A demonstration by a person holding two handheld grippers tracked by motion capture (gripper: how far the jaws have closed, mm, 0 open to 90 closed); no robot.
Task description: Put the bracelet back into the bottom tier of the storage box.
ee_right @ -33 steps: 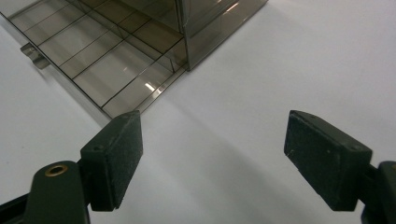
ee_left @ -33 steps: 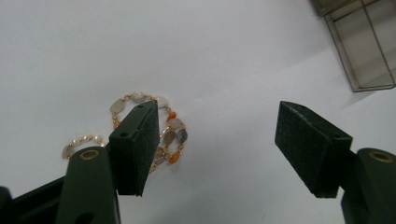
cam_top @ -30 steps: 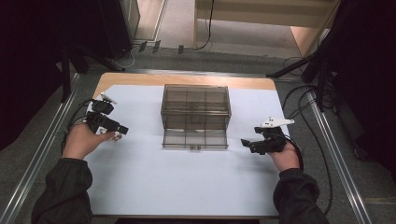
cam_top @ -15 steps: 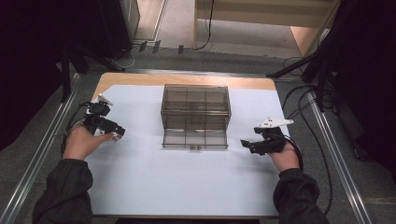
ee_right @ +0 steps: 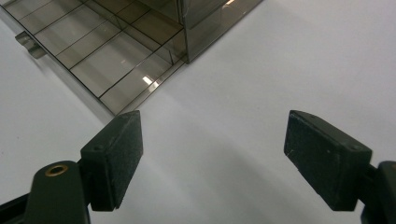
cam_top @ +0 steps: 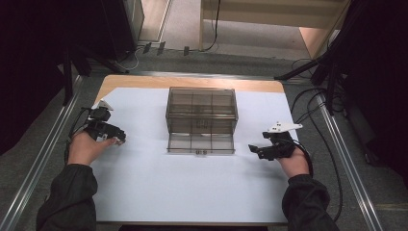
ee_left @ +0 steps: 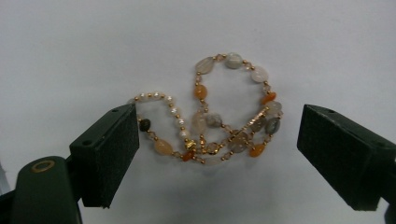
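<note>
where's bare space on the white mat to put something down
The widest bare stretch lies on the white mat between the drawer box and the near edge. It is crowded around the bead bracelet, which lies between the open left hand-held gripper jaws.

Your high view looks forward and down from your side, taking in the whole desk [cam_top: 192, 192]. Your left gripper view sits close over the white top near the left edge, facing down. Your right gripper view looks low across the top toward the box [ee_right: 121, 42], which the high view shares [cam_top: 202, 110].
</note>
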